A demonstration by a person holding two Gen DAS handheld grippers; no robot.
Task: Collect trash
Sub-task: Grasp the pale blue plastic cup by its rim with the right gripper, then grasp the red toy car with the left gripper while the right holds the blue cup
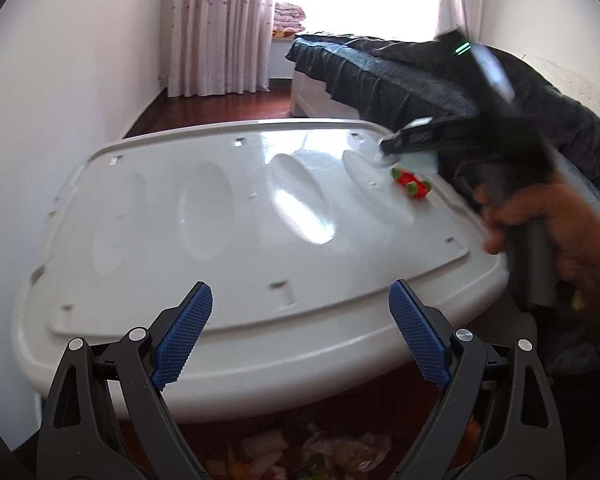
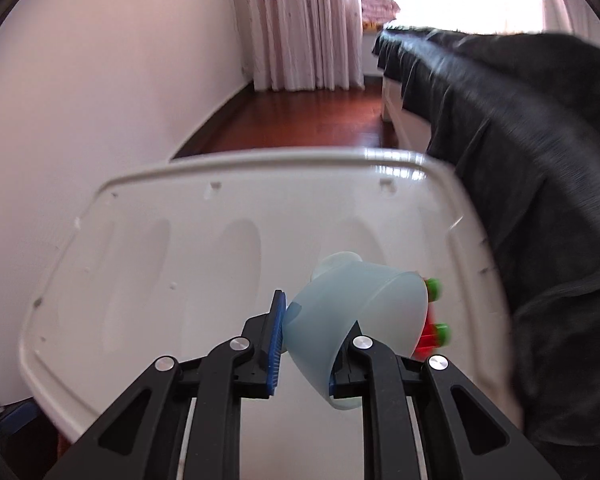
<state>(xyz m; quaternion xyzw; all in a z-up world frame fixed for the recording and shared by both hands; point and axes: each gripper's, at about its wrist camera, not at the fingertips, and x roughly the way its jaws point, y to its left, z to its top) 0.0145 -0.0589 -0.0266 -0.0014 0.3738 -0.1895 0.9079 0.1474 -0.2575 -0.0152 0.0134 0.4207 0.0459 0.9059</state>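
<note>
A pale blue translucent plastic cup (image 2: 352, 304) is pinched between the blue pads of my right gripper (image 2: 312, 328), which is shut on its squashed wall just above the white plastic lid (image 2: 180, 260). A red toy with green wheels (image 2: 436, 320) lies right behind the cup. In the left wrist view the right gripper (image 1: 396, 144), held by a hand (image 1: 560, 232), is blurred at the lid's far right corner with the cup (image 1: 422, 160) at its tip. The toy (image 1: 412, 184) lies just in front of it. My left gripper (image 1: 300, 286) stands open over the lid's (image 1: 220, 240) near edge, holding nothing.
A bed with a dark cover (image 1: 400, 76) runs along the right, close to the lid. A white wall is on the left, pink curtains (image 1: 220, 28) and red wood floor (image 1: 220, 108) beyond. Pale and coloured scraps (image 1: 320, 452) show below the lid's near edge.
</note>
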